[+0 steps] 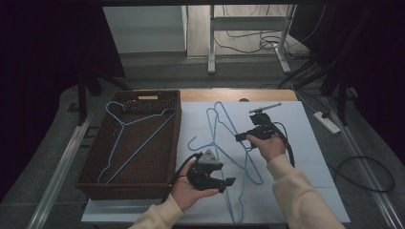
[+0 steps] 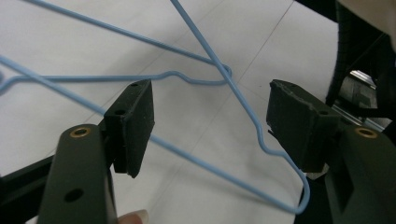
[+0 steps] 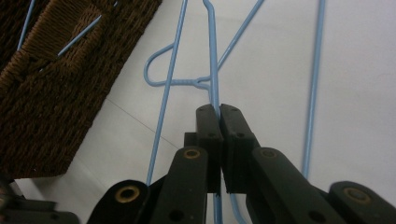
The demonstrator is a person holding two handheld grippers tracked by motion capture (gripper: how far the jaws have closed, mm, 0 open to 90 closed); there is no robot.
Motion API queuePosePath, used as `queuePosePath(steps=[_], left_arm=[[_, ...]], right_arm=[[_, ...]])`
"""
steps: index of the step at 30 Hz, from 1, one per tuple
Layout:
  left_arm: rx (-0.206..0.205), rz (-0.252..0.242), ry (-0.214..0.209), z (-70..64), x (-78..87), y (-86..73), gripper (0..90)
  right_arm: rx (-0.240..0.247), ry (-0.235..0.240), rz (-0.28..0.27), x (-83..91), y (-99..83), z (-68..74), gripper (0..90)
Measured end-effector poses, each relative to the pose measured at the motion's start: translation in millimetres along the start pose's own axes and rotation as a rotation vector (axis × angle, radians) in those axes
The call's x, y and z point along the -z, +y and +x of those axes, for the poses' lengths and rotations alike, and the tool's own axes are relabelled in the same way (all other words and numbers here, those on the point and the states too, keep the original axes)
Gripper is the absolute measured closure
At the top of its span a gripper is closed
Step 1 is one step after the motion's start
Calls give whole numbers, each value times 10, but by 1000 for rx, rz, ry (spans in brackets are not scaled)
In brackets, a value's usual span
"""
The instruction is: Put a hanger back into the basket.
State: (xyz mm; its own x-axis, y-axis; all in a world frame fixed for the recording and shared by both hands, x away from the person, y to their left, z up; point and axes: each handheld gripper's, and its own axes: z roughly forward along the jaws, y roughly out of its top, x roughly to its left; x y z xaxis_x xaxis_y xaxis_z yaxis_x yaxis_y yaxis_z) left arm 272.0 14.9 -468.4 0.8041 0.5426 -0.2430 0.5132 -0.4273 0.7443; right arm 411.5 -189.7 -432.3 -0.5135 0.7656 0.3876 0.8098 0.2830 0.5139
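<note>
right gripper view: the right gripper (image 3: 218, 112) is clenched on a wire of the blue hangers (image 1: 224, 143) mid-table, likely to untangle them; the left gripper (image 2: 210, 126) gapes over another wire. one hanger (image 1: 129, 138) lies in the basket (image 1: 174, 143) at the left edge.

Dim room, dark curtains (image 1: 43, 52) on both sides. White-covered worktop (image 1: 305, 157) on grey floor (image 1: 239, 76). Beyond the fingers: metal desk legs (image 1: 210, 43), loose cables (image 1: 258, 45), pale wall panel (image 1: 143, 28). White power strip (image 1: 326, 122) lies on floor beside worktop's right edge.
</note>
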Motion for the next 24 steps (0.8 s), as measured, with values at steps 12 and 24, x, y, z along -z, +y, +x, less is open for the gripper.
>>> queuePosePath(steps=[12, 24], left_arm=[[41, 18, -22, 28, -368, 50, 340], [121, 65, -135, 64, -596, 101, 751]], right_arm=[[-16, -2, -28, -5, -4, 16, 878], [-19, -2, -38, 18, -22, -17, 878]])
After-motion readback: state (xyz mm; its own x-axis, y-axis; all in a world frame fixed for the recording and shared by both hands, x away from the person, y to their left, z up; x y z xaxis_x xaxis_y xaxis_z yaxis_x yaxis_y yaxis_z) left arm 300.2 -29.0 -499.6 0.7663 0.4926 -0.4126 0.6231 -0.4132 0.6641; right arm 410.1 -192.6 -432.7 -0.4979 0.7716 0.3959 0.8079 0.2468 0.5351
